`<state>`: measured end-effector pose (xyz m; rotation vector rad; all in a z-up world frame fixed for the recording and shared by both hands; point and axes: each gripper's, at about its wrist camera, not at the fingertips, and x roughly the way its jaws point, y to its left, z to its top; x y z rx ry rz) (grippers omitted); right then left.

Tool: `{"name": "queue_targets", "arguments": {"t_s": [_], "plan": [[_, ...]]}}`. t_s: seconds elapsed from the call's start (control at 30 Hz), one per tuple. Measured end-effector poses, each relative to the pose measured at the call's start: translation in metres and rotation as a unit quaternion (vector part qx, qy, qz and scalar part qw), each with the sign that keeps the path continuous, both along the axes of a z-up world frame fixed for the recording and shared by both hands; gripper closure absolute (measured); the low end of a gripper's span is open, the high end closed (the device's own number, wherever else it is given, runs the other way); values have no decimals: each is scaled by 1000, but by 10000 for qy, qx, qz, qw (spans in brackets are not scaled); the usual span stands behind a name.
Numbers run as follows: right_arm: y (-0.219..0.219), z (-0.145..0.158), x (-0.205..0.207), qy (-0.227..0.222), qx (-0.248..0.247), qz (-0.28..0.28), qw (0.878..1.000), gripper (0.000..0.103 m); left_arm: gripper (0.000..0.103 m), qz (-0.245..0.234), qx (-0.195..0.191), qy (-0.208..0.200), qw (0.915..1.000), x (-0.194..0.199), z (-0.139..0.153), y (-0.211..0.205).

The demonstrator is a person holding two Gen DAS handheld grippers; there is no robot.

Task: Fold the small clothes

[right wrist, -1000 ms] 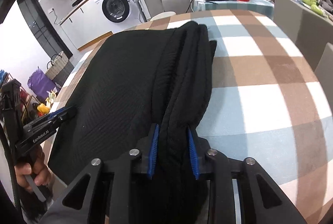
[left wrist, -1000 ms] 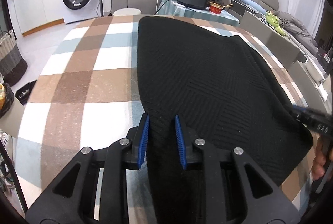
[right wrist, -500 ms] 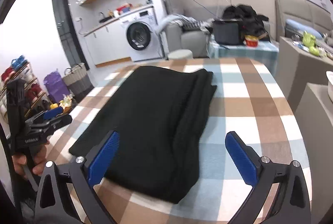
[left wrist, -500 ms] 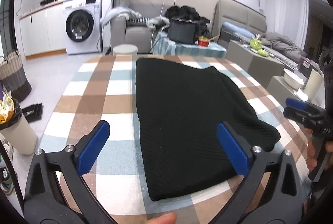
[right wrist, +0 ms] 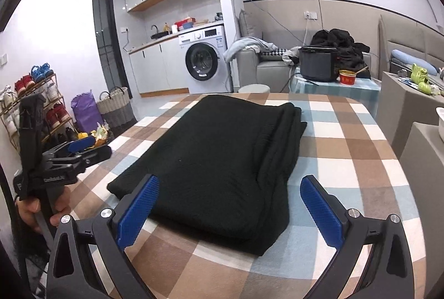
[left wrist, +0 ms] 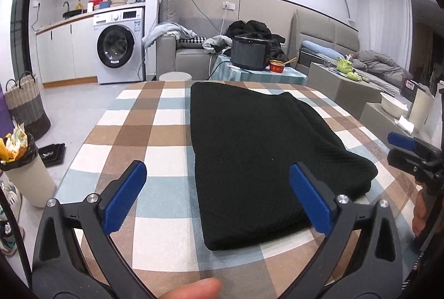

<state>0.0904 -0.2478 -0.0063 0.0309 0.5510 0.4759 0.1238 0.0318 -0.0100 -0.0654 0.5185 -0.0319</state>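
A black knit garment [left wrist: 258, 149] lies folded in a long flat rectangle on the checked tablecloth [left wrist: 155, 132]. It also shows in the right wrist view [right wrist: 222, 157], with stacked layers along its right edge. My left gripper [left wrist: 217, 197] is open and empty, held above the garment's near left end. My right gripper [right wrist: 230, 208] is open and empty, above the near end of the garment. The right gripper shows at the right edge of the left wrist view [left wrist: 410, 151]. The left gripper shows at the left of the right wrist view [right wrist: 75, 154].
A small table with a black cooker [left wrist: 249, 52] and a red bowl [left wrist: 277, 66] stands beyond the far edge. A round stool [left wrist: 174, 76], sofa and washing machine [left wrist: 118, 49] stand behind. A bin [left wrist: 25, 174] and basket [left wrist: 26, 104] are on the floor to the left.
Both grippers let go of the garment's near edge, opened wide and pulled back and up. The garment now lies flat and folded on the table.
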Motion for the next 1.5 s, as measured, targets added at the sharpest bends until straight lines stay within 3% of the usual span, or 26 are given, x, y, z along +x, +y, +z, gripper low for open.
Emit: {"name": "queue_targets", "arguments": {"t_s": [0.5, 0.87, 1.5], "plan": [[3, -5, -12, -448, 21, 46, 9990, 0, 1, -48, 172, -112, 9998, -5, -5, -7], [3, -2, -20, -683, -83, -223, 9974, 0, 1, -57, 172, -152, 9997, -5, -6, -8], [1, -5, -14, -549, -44, -157, 9984, 0, 1, -141, 180, -179, 9996, -5, -6, -6]]}}
